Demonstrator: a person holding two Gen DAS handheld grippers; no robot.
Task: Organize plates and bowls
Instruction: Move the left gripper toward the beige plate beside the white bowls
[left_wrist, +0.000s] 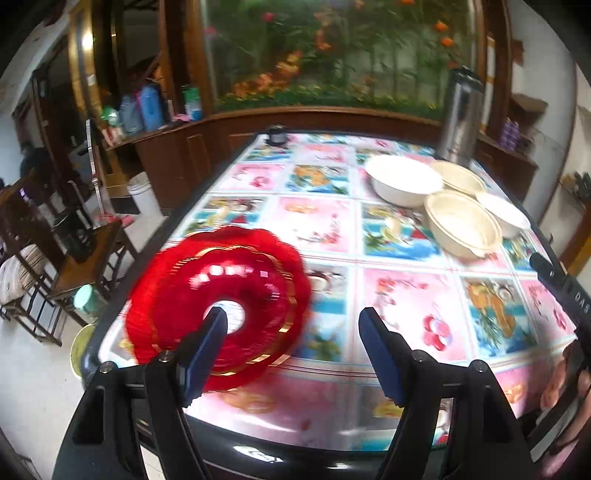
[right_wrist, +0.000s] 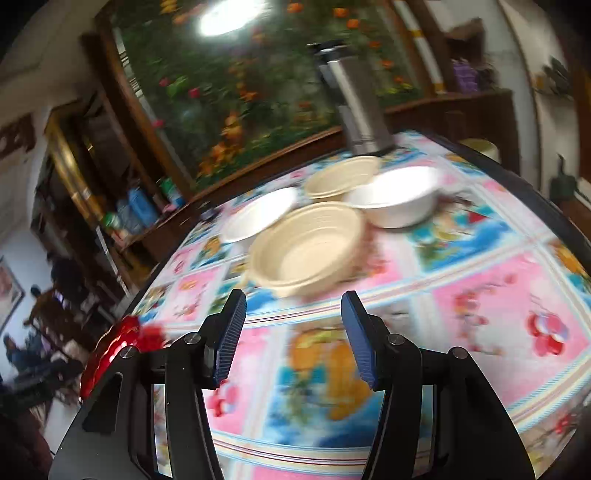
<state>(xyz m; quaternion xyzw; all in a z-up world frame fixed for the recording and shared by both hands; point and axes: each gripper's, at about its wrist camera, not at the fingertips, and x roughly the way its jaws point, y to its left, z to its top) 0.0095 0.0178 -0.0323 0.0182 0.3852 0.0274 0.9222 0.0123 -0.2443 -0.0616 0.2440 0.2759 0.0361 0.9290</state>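
A red scalloped plate (left_wrist: 218, 306) with gold trim lies flat on the patterned tablecloth (left_wrist: 406, 295) near the table's front left corner. My left gripper (left_wrist: 293, 328) is open; its left finger stands in front of the plate's middle and nothing is between the jaws. At the far right are several bowls: a white bowl (left_wrist: 402, 181), two beige bowls (left_wrist: 461, 221) and a smaller white one (left_wrist: 506, 214). My right gripper (right_wrist: 293, 314) is open and empty, a short way before the nearest beige bowl (right_wrist: 306, 247). The red plate (right_wrist: 118, 343) shows at its lower left.
A tall steel flask (left_wrist: 461, 118) stands behind the bowls at the table's far right. A small dark object (left_wrist: 277, 134) sits at the far edge. Wooden chairs (left_wrist: 44, 266) and a white bucket (left_wrist: 144, 192) stand on the floor to the left. People sit beyond them.
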